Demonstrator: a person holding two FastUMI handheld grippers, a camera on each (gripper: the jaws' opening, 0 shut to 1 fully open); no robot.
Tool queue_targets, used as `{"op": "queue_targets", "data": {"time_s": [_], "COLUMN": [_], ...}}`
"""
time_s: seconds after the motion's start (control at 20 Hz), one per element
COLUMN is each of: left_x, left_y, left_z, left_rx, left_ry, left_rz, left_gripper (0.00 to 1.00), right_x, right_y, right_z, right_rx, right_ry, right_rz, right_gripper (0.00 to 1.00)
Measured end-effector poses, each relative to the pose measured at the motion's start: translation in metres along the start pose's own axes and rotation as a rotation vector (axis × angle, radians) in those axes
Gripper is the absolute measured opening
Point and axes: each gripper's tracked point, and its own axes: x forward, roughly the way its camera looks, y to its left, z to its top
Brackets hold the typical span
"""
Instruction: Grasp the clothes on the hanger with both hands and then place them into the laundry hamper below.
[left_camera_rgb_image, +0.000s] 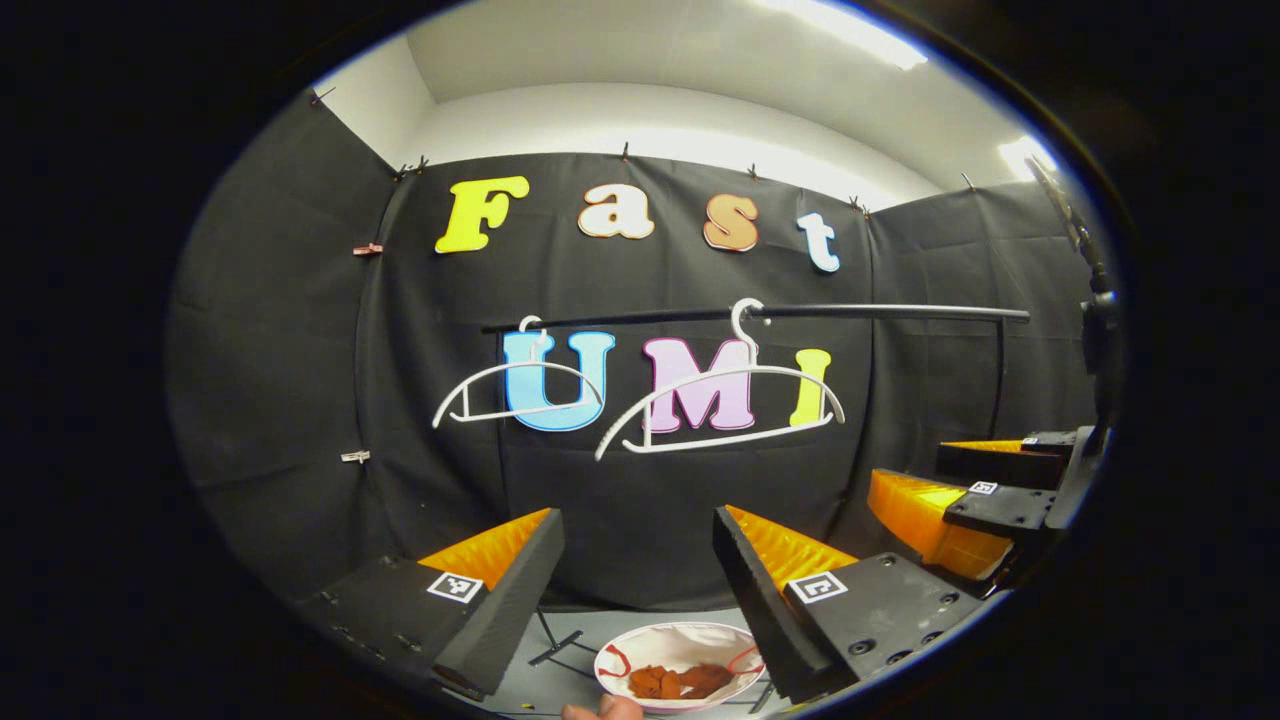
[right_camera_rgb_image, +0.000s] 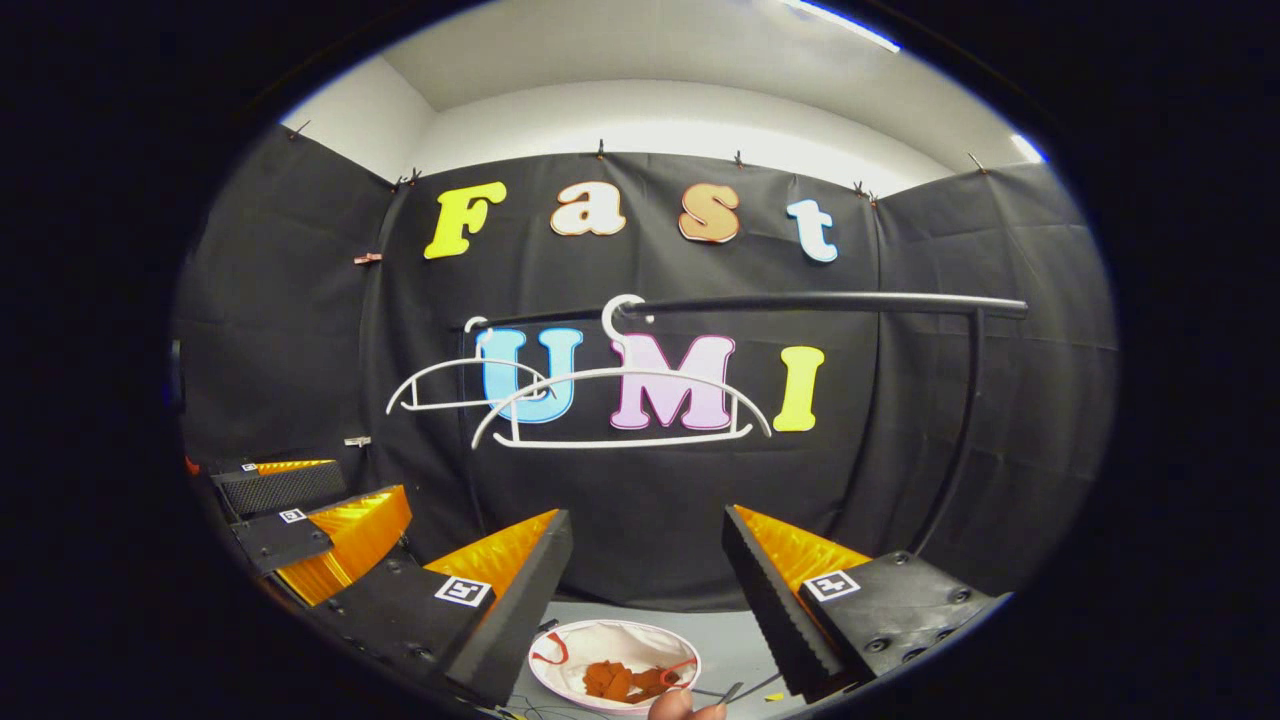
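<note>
Both the left tongs (left_camera_rgb_image: 635, 590) and the right tongs (right_camera_rgb_image: 645, 590) stand wide apart, holding nothing. Below between their fingers sits the white laundry hamper (left_camera_rgb_image: 640, 645), with the orange clothes (left_camera_rgb_image: 680, 681) lying inside it on the floor. Farther off, 2 bare white hangers (left_camera_rgb_image: 720, 410) hang on the black rail (left_camera_rgb_image: 880, 313).

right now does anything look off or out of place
Nothing looks damaged or spilled. Both white hangers hang bare on the black rail, the nearer one tilted. The orange garment lies bunched in the white hamper below. Both grippers are open.
</note>
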Motion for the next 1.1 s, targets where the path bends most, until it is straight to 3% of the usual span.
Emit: {"op": "queue_targets", "data": {"time_s": [0.1, 0.45, 0.6, 0.65, 0.75, 1.1], "left_x": [-0.007, -0.027, -0.029, -0.030, -0.031, -0.029], "left_y": [0.001, -0.015, -0.021, -0.024, -0.028, -0.042], "left_z": [0.012, 0.043, 0.045, 0.047, 0.045, 0.044], "left_rx": [-0.002, 0.024, 0.030, 0.032, 0.041, 0.044], "left_ry": [-0.025, -0.081, -0.080, -0.085, -0.085, -0.086], "left_rz": [0.008, 0.016, 0.024, 0.023, 0.026, 0.020], "left_gripper": [0.92, 0.95, 0.95, 0.92, 0.95, 0.92], "right_x": [-0.004, -0.015, -0.019, -0.020, -0.022, -0.020], "right_y": [0.000, -0.012, -0.019, -0.019, -0.022, -0.030], "right_z": [0.009, 0.029, 0.037, 0.037, 0.038, 0.046], "right_rx": [0.008, 0.033, 0.034, 0.038, 0.042, 0.036], "right_ry": [-0.016, -0.047, -0.062, -0.067, -0.069, -0.094], "right_rz": [0.002, 0.004, 0.003, 0.008, 0.012, 0.013], "right_gripper": [0.94, 0.94, 0.94, 0.99, 0.93, 0.96]}}
